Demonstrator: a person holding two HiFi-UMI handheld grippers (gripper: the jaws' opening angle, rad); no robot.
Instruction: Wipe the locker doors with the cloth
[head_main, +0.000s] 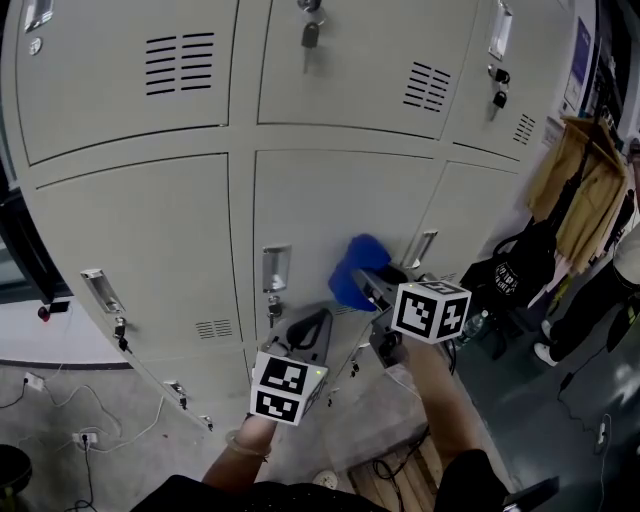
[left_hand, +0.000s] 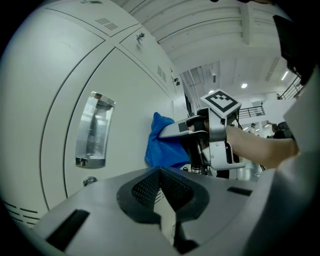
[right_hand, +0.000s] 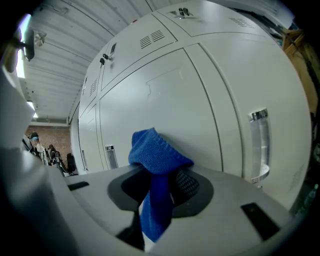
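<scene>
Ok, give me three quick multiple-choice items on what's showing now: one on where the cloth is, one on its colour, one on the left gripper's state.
1. Where is the cloth?
A. in the right gripper, in front of the middle lower locker door
B. on the floor
C. hanging from a door handle

2. What colour is it?
A. white
B. blue
C. red

3. How do the jaws of the left gripper stand?
A. shut on the cloth
B. wide apart
C. together, holding nothing

Answers:
1 A, the right gripper view shows it pinched between the jaws.
2 B, it is blue in all three views.
3 C, the left gripper view shows the jaws meeting with nothing between.
</scene>
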